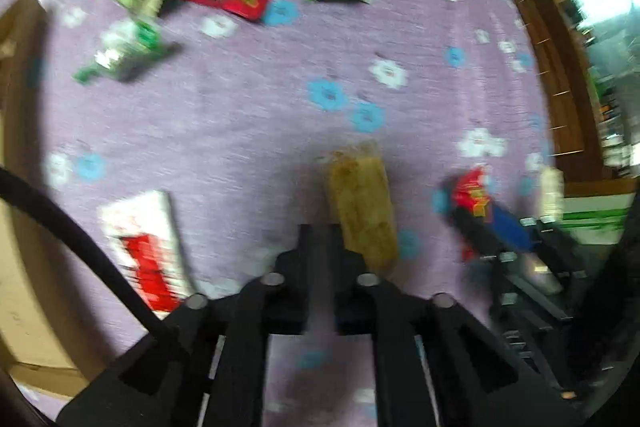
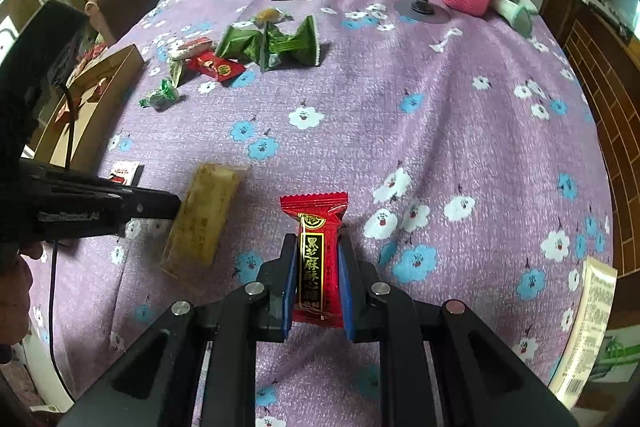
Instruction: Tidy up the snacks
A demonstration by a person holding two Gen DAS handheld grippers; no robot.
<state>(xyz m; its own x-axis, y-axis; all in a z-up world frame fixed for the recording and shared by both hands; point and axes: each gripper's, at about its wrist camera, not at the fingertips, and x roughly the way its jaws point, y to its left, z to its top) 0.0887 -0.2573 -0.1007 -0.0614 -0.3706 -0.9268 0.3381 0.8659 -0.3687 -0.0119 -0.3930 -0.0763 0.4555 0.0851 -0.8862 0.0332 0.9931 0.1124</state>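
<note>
A red candy packet (image 2: 319,259) is being clamped upright btwn the right tongs (image 2: 316,291), above the purple floral table (image 2: 440,87). A tan snack bar (image 2: 206,213) is being gripped by the left tongs (image 2: 176,205), reaching in level from the left. More green and red snacks (image 2: 276,45) are lying farther back, w/ a cardboard box (image 2: 108,75) at the table's left edge.
</note>
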